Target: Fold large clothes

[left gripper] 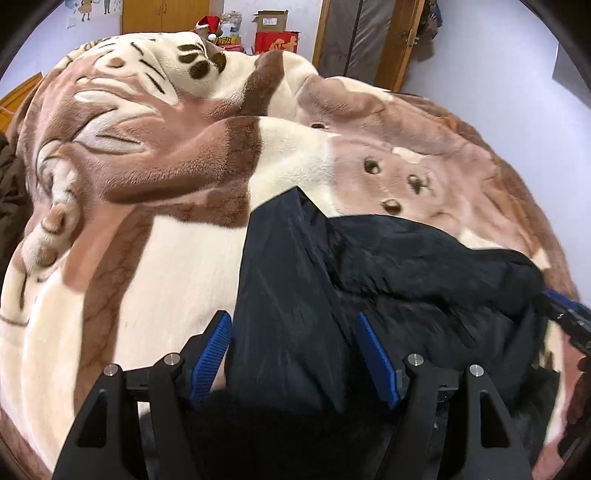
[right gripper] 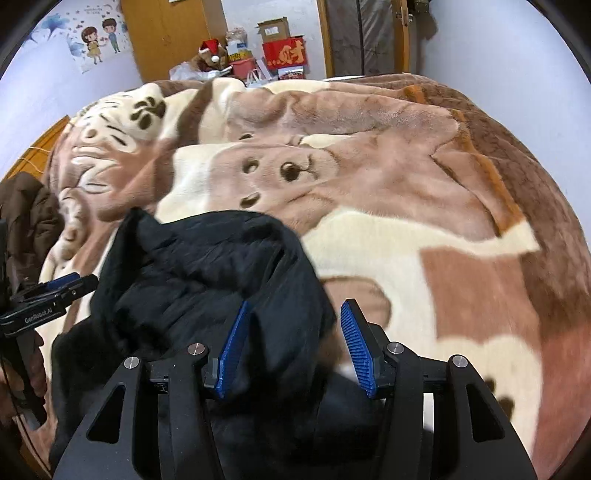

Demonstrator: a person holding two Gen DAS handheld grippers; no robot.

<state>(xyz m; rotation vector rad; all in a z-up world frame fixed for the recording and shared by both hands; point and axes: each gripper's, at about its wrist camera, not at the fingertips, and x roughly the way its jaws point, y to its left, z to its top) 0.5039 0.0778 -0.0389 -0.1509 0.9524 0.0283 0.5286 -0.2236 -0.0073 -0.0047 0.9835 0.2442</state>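
Observation:
A black padded garment (left gripper: 369,266) lies bunched on a brown and cream plush blanket (left gripper: 147,206). In the left wrist view my left gripper (left gripper: 293,325) is open, its blue pads (left gripper: 212,354) on either side of a flat fold of the garment. In the right wrist view the garment (right gripper: 207,266) fills the lower left, and my right gripper (right gripper: 293,317) is open with garment fabric between its blue pads (right gripper: 356,350). The left gripper also shows at the left edge of the right wrist view (right gripper: 59,286), and the right gripper at the right edge of the left wrist view (left gripper: 569,314).
A dark brown coat (right gripper: 26,214) lies at the bed's left side. Boxes, a red box (right gripper: 286,51) and a Santa hat (right gripper: 210,48) stand beyond the bed by a wooden wardrobe (right gripper: 170,33). A door frame (left gripper: 399,40) is at the back right.

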